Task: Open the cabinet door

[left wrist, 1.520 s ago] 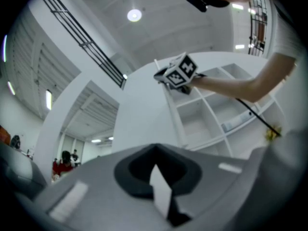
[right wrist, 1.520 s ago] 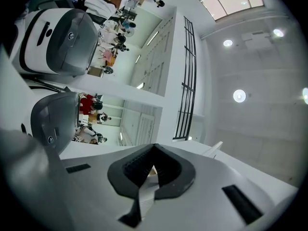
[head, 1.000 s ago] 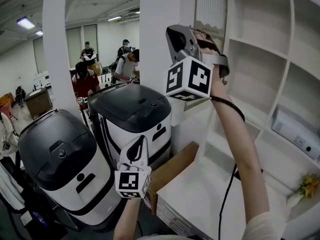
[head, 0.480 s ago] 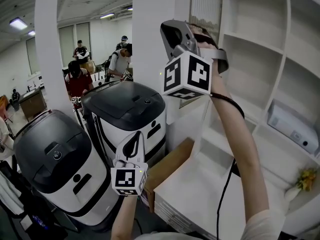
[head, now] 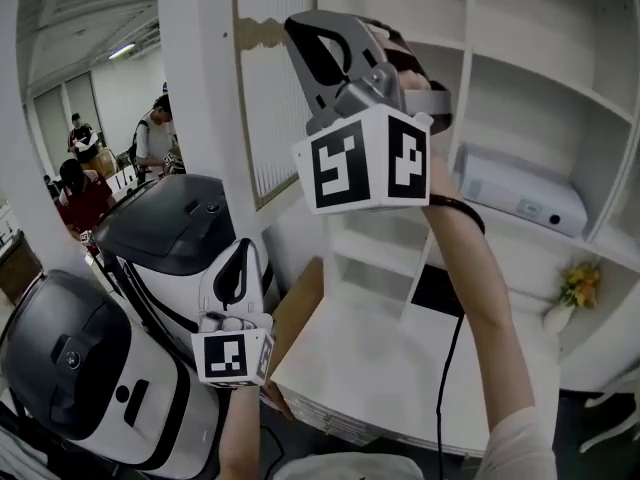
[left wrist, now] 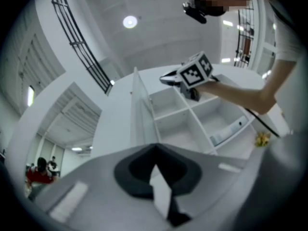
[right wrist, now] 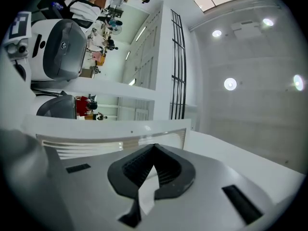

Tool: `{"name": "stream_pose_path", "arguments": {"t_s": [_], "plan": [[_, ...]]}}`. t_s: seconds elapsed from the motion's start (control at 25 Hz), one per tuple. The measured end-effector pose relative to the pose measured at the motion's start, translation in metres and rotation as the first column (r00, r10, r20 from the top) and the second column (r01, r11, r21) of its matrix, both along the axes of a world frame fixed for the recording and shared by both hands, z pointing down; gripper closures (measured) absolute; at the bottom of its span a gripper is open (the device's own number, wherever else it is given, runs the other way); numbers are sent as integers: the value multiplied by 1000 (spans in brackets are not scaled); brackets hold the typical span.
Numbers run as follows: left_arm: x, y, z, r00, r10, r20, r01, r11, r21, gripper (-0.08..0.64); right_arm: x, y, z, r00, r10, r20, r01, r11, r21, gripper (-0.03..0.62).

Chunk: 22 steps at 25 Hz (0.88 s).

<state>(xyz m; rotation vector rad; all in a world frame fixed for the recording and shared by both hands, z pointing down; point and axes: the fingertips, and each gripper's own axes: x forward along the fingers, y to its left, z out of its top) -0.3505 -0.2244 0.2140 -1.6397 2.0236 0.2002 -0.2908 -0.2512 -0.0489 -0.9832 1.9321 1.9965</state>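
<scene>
Head view: right gripper (head: pixel 300 30), jaws together, reaches up left to the door (head: pixel 268 108), which stands open off the shelves (head: pixel 468 28), probably to nudge it wider; left gripper (head: pixel 240 256), closed too, hangs idle near.

I see a white bench (head: pixel 380 373); on its right end stands a small white vase (head: pixel 553 316) holding yellow flowers (head: pixel 578 284).
</scene>
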Motion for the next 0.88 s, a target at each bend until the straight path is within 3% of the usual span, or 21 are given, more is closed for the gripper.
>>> {"name": "stream_pose_path", "arguments": {"t_s": [0.24, 0.52, 0.68, 0.88], "plan": [[73, -47, -12, 984, 175, 28, -175, 984, 6, 555, 85, -41, 23, 995, 69, 66, -61, 992, -115, 592], [143, -81, -9, 950, 311, 31, -311, 950, -8, 555, 176, -73, 87, 980, 136, 143, -95, 960, -265, 592], [171, -91, -2, 937, 349, 24, -349, 937, -16, 555, 213, -89, 137, 972, 165, 169, -85, 912, -402, 592], [197, -98, 11, 925, 380, 17, -380, 925, -15, 555, 247, -95, 211, 945, 199, 262, -12, 817, -576, 592]]}}
